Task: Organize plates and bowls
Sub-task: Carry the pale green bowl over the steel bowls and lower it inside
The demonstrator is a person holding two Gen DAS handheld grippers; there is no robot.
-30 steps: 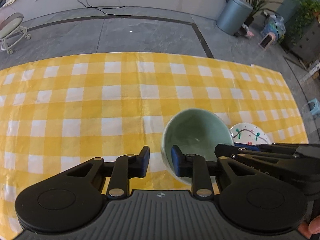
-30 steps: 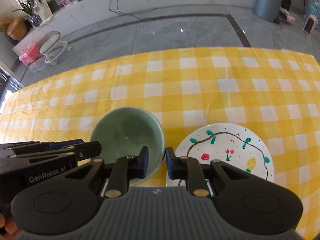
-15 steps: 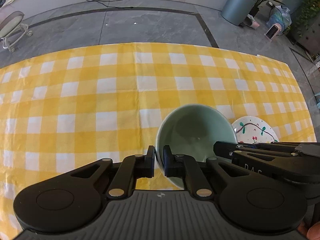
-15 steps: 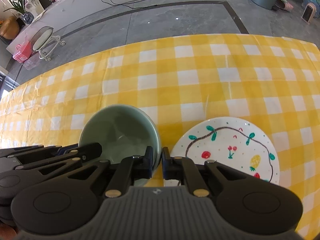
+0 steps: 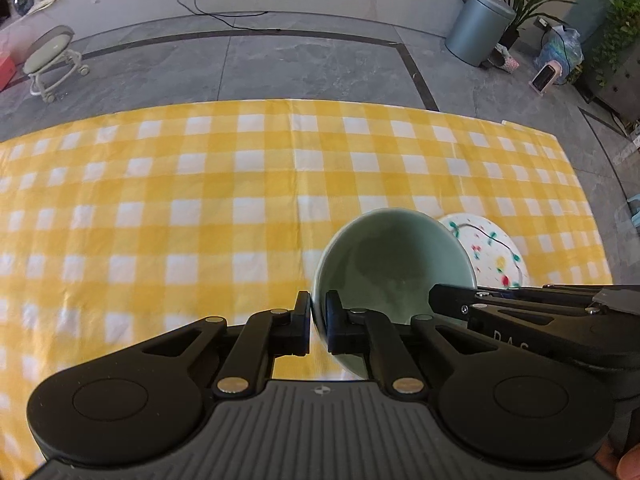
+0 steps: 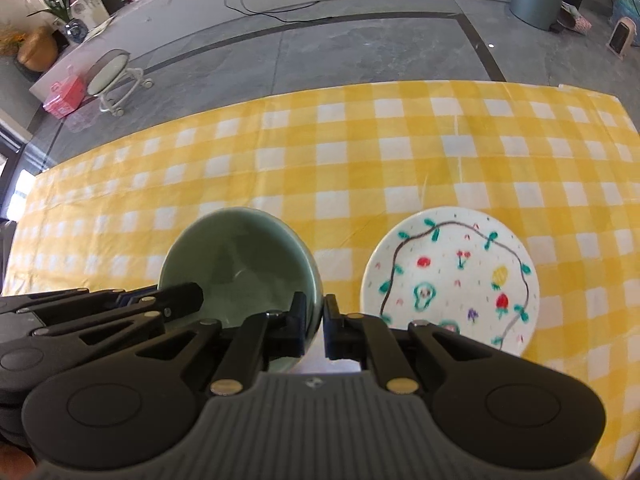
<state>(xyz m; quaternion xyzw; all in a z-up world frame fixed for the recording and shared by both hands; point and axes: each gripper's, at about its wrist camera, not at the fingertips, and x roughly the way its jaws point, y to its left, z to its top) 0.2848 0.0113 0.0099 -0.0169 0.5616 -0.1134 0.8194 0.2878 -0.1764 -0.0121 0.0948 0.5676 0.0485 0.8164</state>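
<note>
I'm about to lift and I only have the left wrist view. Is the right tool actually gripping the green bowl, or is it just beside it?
Observer: It is gripping. In the right wrist view the right tool is shut on the green bowl at its rim, with one finger inside and one outside.
Operator: The bowl covers the plate's edge for me. Do they touch?
Observer: No. In that view a strip of yellow checked tablecloth shows between the bowl and the plate.
Operator: Is anything on the plate?
Observer: Nothing lies on the part that shows, only painted fruit and a vine. Its near edge is hidden behind the right tool.
</note>
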